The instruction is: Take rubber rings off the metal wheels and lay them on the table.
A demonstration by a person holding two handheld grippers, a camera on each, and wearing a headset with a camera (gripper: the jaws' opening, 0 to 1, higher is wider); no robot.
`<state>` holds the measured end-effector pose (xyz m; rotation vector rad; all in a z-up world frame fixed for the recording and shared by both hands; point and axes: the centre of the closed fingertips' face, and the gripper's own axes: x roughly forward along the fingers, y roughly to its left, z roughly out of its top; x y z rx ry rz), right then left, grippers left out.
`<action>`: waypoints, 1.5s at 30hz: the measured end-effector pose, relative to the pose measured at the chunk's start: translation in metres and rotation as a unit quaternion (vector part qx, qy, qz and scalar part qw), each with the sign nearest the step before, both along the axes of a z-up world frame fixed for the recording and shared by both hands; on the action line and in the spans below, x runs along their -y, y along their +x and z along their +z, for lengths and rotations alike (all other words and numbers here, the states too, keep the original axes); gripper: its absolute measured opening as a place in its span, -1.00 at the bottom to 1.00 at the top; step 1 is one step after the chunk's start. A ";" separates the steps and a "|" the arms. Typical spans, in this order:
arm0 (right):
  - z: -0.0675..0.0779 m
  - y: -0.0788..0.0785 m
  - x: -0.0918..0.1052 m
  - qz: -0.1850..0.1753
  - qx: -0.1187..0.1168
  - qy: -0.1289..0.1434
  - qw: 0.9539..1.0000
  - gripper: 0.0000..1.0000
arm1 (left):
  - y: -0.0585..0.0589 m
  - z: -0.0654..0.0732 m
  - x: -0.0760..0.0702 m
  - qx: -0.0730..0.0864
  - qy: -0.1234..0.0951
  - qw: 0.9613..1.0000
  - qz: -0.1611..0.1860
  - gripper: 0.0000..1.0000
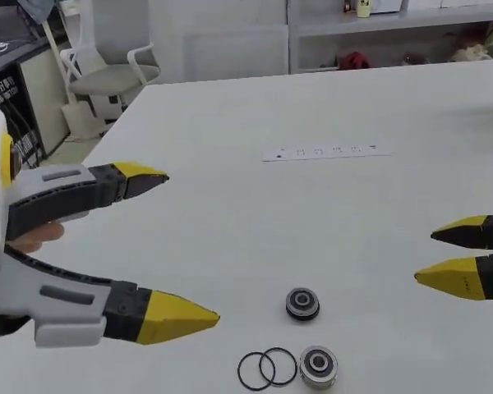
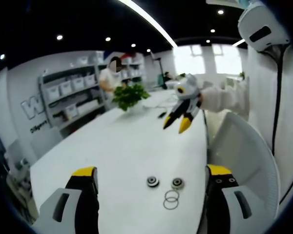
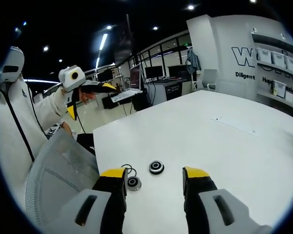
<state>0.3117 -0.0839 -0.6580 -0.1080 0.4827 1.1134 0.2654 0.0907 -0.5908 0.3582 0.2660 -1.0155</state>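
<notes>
Two metal wheels lie near the front edge of the white table: one wheel with a dark ring around it, another wheel closer to me. Two loose black rubber rings lie overlapping just left of the nearer wheel. My left gripper hovers open at the left, above and left of the wheels. Open too, my right gripper sits at the right edge, well right of them. The left gripper view has both wheels and the rings between its jaws. The right gripper view has the wheels ahead.
A flush white socket strip runs across the middle of the table. An office chair and shelves stand beyond the far edge. A green plant sits on the table's far end, with a person behind it. A mesh chair back is at my side.
</notes>
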 end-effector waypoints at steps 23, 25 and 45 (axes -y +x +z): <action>0.008 0.045 -0.029 0.033 0.028 0.032 0.999 -0.17 | 0.065 -0.023 0.016 0.008 -0.014 1.000 -0.018 0.60; 0.007 0.047 -0.031 0.034 0.028 0.035 0.998 -0.15 | 0.069 -0.025 0.019 0.008 -0.018 1.000 -0.022 0.59; -0.041 0.061 -0.070 0.080 0.014 0.027 0.996 -0.23 | 0.104 -0.075 0.038 0.012 -0.029 0.999 -0.024 0.31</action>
